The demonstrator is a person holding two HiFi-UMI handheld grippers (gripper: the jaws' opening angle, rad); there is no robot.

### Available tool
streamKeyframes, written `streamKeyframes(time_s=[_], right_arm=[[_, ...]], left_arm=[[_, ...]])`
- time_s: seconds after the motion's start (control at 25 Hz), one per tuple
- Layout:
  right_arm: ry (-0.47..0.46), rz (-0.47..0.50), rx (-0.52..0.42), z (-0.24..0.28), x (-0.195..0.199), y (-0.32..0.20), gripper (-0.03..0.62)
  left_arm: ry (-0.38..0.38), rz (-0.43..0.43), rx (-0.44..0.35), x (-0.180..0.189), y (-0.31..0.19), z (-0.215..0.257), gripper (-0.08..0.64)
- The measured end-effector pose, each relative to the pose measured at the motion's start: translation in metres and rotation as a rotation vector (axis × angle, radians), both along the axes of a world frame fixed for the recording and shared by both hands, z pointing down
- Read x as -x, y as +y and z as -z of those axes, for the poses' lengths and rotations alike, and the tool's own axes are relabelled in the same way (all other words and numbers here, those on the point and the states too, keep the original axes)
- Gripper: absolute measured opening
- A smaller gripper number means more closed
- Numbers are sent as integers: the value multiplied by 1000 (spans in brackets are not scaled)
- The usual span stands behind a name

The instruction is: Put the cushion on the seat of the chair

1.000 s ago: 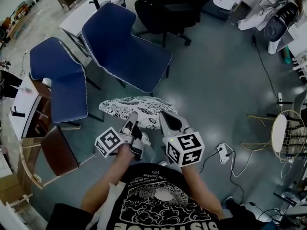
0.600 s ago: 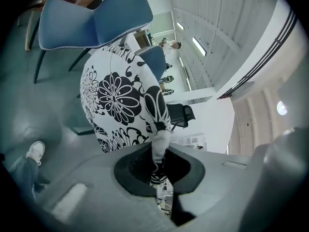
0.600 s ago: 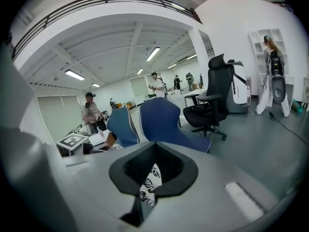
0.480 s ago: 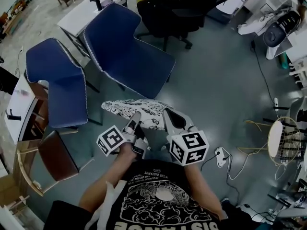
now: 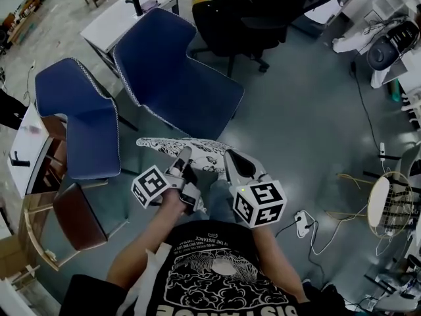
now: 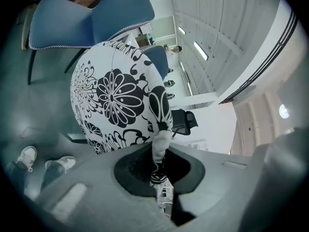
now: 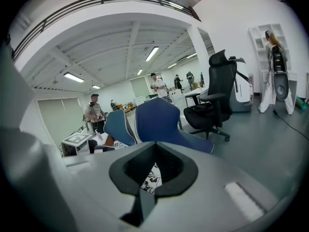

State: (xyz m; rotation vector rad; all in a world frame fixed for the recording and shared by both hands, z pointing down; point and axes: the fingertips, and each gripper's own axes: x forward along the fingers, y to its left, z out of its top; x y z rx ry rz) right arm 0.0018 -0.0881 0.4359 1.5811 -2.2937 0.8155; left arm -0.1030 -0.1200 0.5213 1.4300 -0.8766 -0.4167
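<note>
A round white cushion with black flower print hangs in the air, held flat between both grippers just short of the nearer blue chair. My left gripper is shut on its near edge; in the left gripper view the cushion fills the middle and its rim runs between the jaws. My right gripper is shut on the cushion's right near edge, and a strip of the printed cushion fabric shows between its jaws. The chair's seat lies straight ahead in the right gripper view.
A second blue chair stands to the left, a black office chair behind, a white table at the back. A wooden chair is at lower left. Cables and a power strip lie on the grey floor at right. People stand far off.
Both grippers have carried the cushion forward, closer to the nearer blue chair, and the cushion now lies flatter. The grips have not changed.
</note>
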Motion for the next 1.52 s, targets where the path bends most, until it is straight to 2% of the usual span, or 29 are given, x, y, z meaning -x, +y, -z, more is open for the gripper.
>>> streamKeyframes(time_s=[0.56, 0.88, 1.12, 1.52], right_arm=[[-47, 107, 68, -29, -35, -78, -3], [-81, 163, 65, -35, -47, -111, -3], [-100, 217, 49, -35, -49, -132, -3], [-111, 215, 70, -52, -54, -152, -3]], left_arm=[[-36, 51, 2, -48, -96, -14, 20], [-73, -43, -29, -88, -129, -21, 26], [-98, -40, -4, -101, -146, -31, 29], [-118, -58, 19, -107, -177, -53, 35]])
